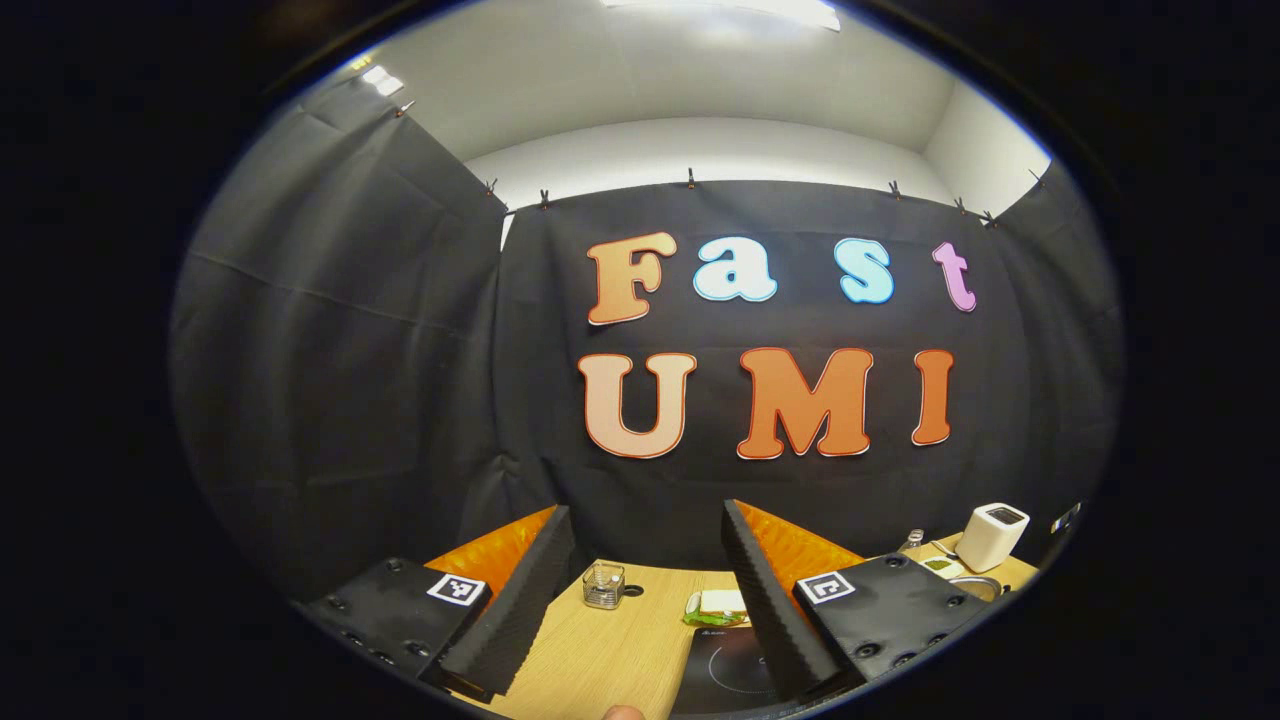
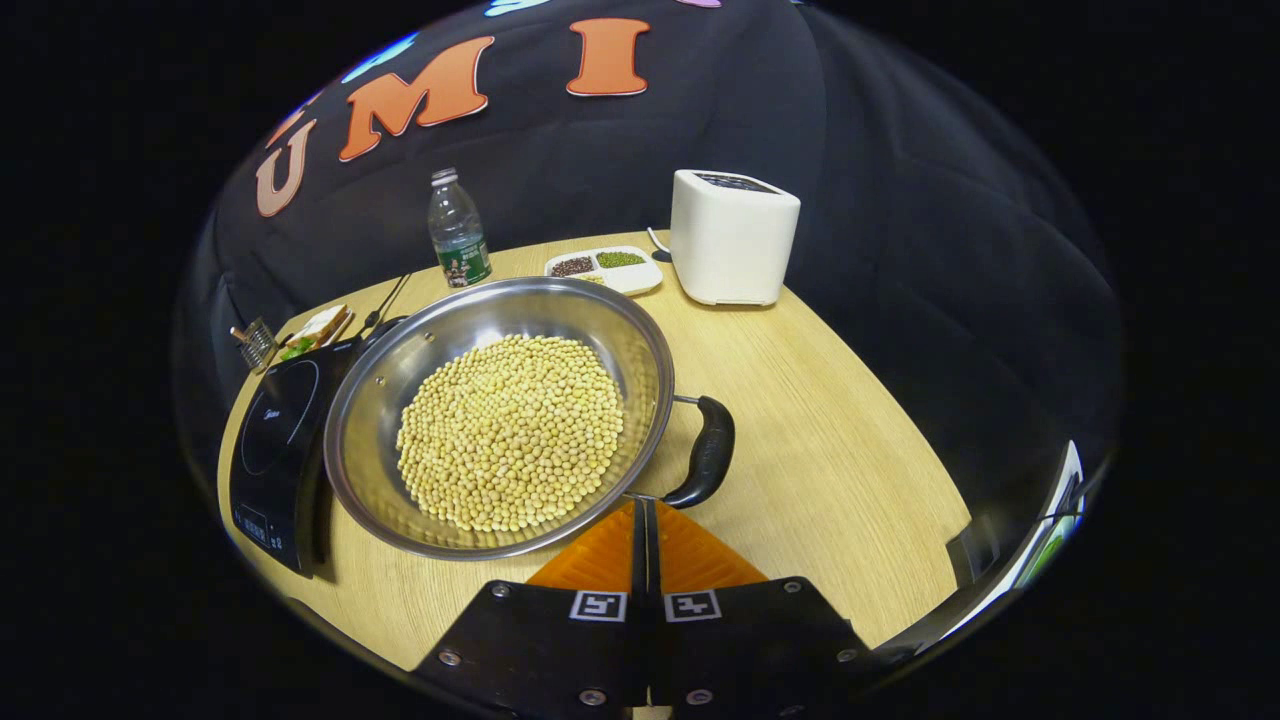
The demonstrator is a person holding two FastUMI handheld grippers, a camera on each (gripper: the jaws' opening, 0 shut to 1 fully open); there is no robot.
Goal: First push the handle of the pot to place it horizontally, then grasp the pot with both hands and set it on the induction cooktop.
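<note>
- Wooden tabletop (image 2: 820, 440), black cloth wall behind.
- Pot (image 2: 500, 415) of soybeans (image 2: 510, 430): just right of induction cooktop (image 2: 275, 440), rim overlapping its edge; black handle (image 2: 705, 450) nearest.
- Right hand-held gripper (image 2: 645, 520): fingers together, tips at pot's rim beside handle.
- Left hand-held gripper (image 1: 645, 590): spread apart, raised, gripping nothing.
- Behind: bottle (image 2: 458, 230), divided dish (image 2: 605, 268), white appliance (image 2: 732, 237), small glass (image 1: 603, 585).

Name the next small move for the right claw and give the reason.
Probably nudge the pot handle sideways. The right claw is shut, its tips at the rim of the bean-filled pot beside that handle, and the pot sits on the table, not yet on the cooktop.
</note>
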